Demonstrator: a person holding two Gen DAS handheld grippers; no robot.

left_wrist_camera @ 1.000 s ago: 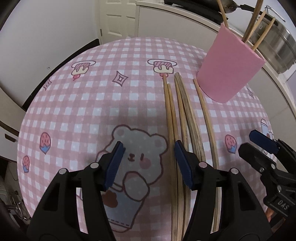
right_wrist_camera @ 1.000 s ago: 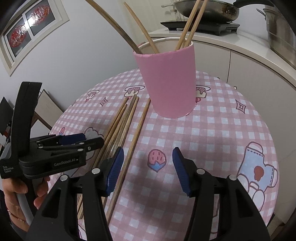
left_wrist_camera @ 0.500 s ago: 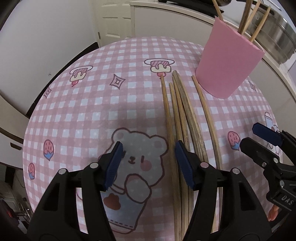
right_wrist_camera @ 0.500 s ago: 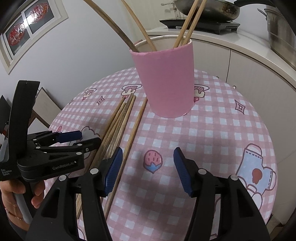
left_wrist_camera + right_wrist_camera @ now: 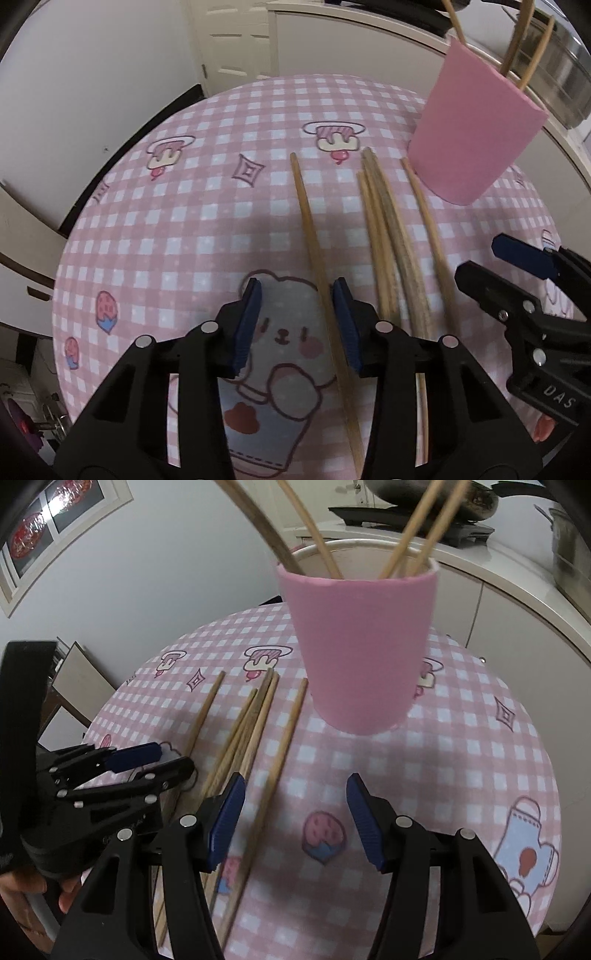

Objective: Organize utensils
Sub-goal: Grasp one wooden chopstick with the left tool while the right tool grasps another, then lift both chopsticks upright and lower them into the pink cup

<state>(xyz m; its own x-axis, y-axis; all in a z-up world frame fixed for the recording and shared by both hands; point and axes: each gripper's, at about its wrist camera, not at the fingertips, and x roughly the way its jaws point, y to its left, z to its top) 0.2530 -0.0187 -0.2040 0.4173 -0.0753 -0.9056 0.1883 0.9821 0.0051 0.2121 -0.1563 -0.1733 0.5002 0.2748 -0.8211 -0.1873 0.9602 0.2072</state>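
One wooden chopstick (image 5: 314, 243) lies apart from the others on the pink checked cloth (image 5: 184, 221). It runs between the jaws of my left gripper (image 5: 297, 325), close to the right pad. Those jaws are closing, but the pads do not clamp it. Several more chopsticks (image 5: 388, 240) lie in a loose bundle to the right. A pink cup (image 5: 362, 646) stands upright behind them with several chopsticks in it. My right gripper (image 5: 295, 819) hangs open over the rightmost chopstick (image 5: 280, 746), near the cup's base.
The round table drops off on every side. A white counter curves behind it, carrying a steel pot (image 5: 569, 92) and a frying pan on a hob (image 5: 443, 502). A person's hand (image 5: 22, 886) holds the left gripper (image 5: 173, 758) at the lower left.
The leftmost chopstick has slid left, away from the bundle, and the left jaws have narrowed around it. The right gripper has moved nearer the cup and over the rightmost chopstick.
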